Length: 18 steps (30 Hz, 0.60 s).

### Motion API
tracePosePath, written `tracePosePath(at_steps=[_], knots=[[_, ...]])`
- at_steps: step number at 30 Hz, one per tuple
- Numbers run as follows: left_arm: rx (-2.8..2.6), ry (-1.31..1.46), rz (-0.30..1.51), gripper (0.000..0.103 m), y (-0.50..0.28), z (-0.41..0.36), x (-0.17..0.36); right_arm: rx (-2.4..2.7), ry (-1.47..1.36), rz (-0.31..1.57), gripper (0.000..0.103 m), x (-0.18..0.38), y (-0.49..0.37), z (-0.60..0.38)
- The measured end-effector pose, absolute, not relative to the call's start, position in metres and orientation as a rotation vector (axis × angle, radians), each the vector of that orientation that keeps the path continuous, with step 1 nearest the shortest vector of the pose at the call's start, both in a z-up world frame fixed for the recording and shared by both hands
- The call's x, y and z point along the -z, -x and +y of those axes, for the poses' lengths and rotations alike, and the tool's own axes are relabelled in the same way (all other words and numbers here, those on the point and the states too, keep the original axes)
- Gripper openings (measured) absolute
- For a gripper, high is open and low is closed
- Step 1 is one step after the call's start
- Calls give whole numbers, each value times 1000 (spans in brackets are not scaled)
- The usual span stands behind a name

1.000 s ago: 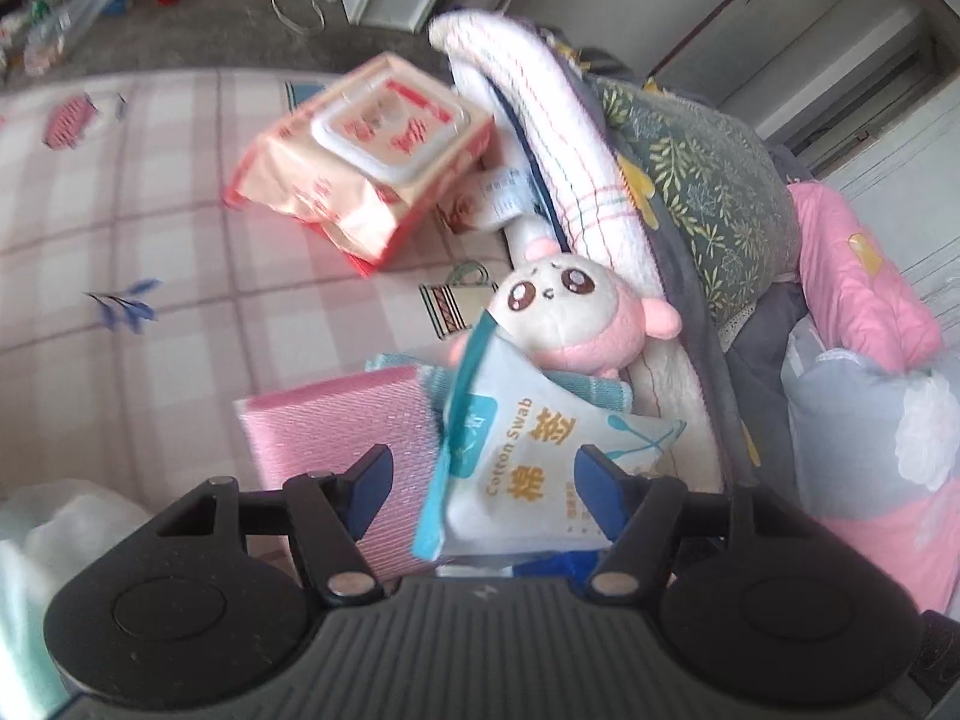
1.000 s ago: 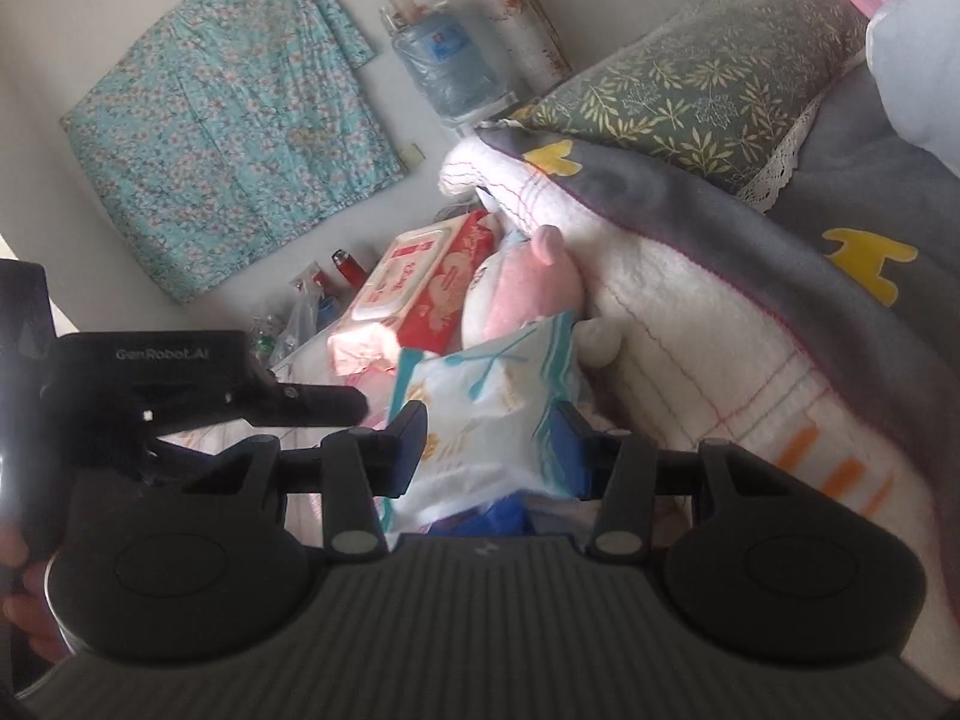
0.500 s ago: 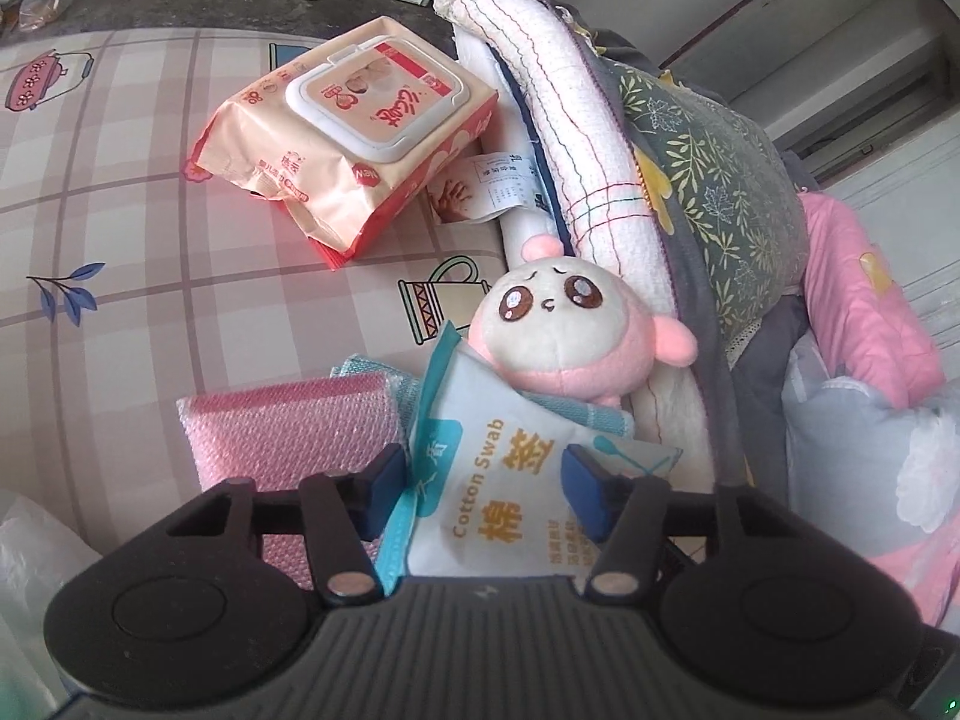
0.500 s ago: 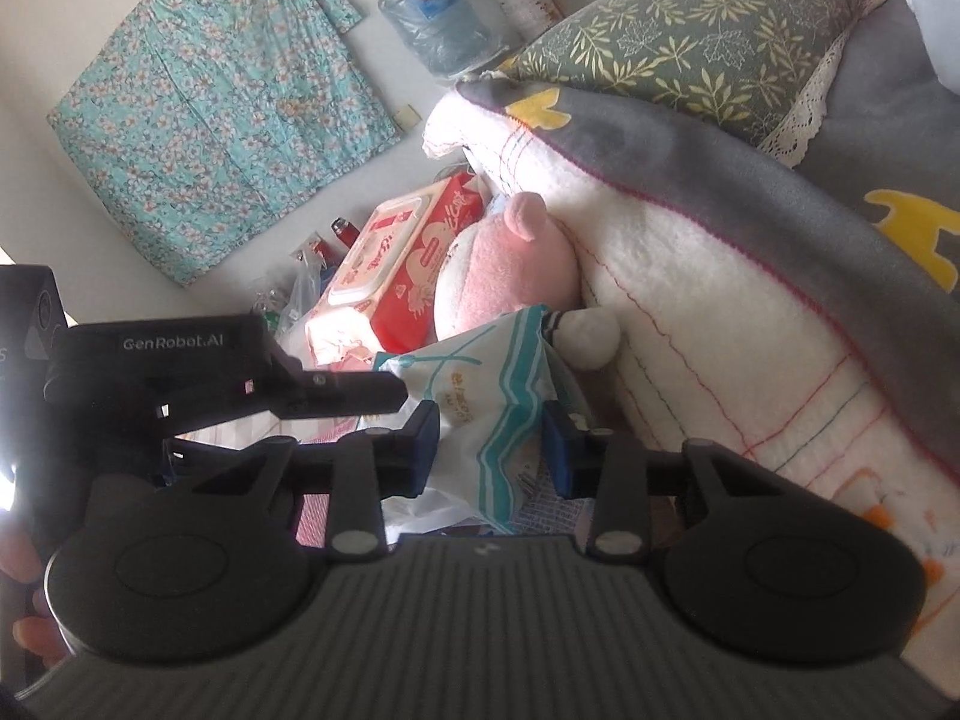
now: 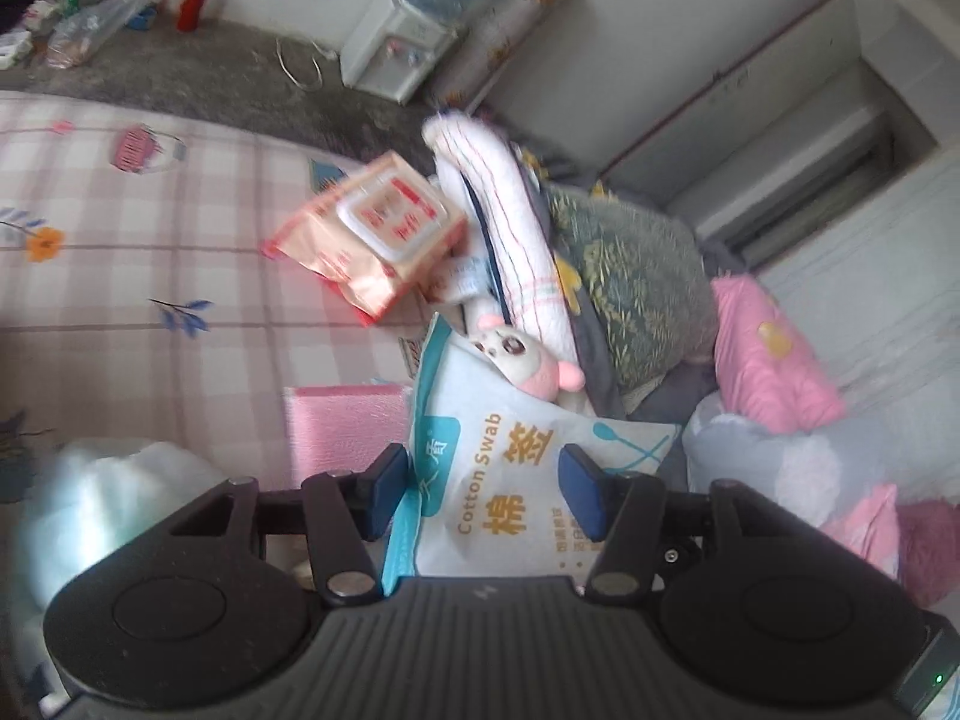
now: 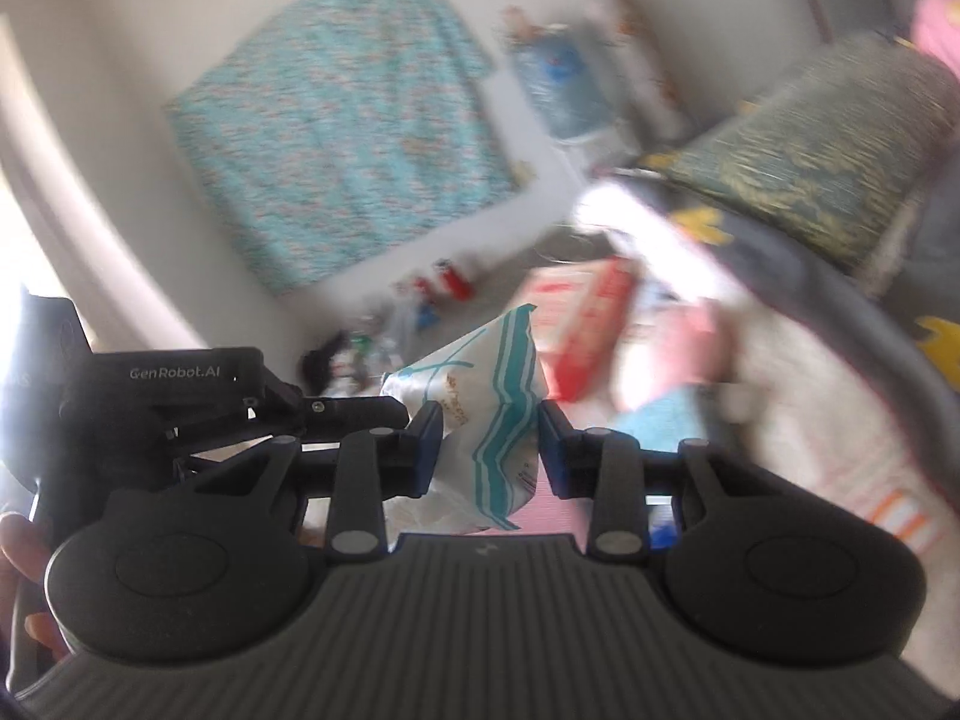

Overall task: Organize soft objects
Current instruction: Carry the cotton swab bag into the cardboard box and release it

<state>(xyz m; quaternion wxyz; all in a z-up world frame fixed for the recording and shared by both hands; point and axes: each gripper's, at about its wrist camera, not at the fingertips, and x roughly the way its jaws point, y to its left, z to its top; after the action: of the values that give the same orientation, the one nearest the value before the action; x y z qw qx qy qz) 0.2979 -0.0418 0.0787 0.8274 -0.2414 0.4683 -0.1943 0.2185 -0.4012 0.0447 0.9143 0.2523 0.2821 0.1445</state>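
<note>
Above the checked bed sheet, the cotton swab bag sits between both tools at once: the left tool has its blue pads on either side of the bag's lower half, and the right tool pinches the bag from the other side, so each looks to be grasping the same soft packet, though how firmly the left pads bite cannot be told. The bag appears lifted clear of the pink pad and the small pink plush behind it. The views are blurred, which suggests fast travel. To do this step well, one tool should carry and the other should let go cleanly; a two-sided pull on thin plastic film risks tearing a seam or letting the packet slide out. Keep the grip near the bag's middle, where the contents give the pads something to press on, not on the flat sealed edge. Move slowly toward a free spot on the sheet, well apart from the wet wipes pack and the rolled blanket, and set it down flat before opening.
</note>
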Motion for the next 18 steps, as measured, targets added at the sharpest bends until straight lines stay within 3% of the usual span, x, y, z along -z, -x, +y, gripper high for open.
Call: tracePosePath(at_steps=[9, 18], knots=[[154, 704, 805, 56, -215, 122, -99, -702, -409, 648, 32, -90, -232, -262], [-193, 969, 803, 54, -180, 262, -45, -973, -260, 896, 29, -87, -264, -69]])
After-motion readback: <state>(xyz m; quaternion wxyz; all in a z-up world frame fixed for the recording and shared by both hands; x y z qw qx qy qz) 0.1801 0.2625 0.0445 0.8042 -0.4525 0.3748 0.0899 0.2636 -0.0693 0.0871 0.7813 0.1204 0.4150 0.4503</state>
